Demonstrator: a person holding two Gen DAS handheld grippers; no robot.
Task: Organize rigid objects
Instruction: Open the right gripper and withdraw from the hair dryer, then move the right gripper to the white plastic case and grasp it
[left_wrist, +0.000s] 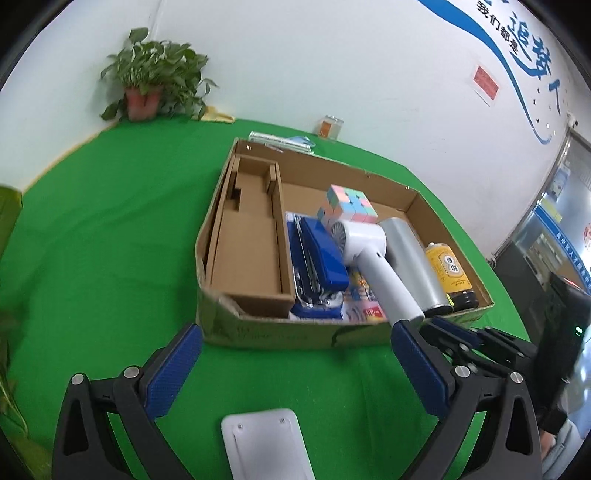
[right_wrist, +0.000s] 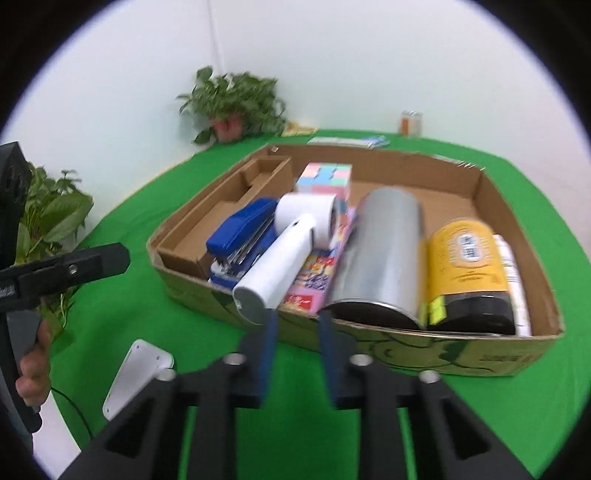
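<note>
I hold the left tongs (left_wrist: 295, 365) spread wide and empty above the green table (left_wrist: 110, 258), short of the cardboard box (left_wrist: 258, 332). My right tongs (right_wrist: 295, 354) stand nearly closed, with nothing between them, at the box's near wall. The box contains a blue stapler (left_wrist: 321, 254), a white handheld fan (left_wrist: 369, 258), a pastel puzzle cube (left_wrist: 351, 203), a silver cylinder (left_wrist: 413, 258) and a yellow-labelled bottle (left_wrist: 448, 273).

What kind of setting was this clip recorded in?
Probably an office or lab staged for recording: a table under green cloth, a white wall with blue lettering, a potted plant, and a cardboard box of sundry objects.
</note>
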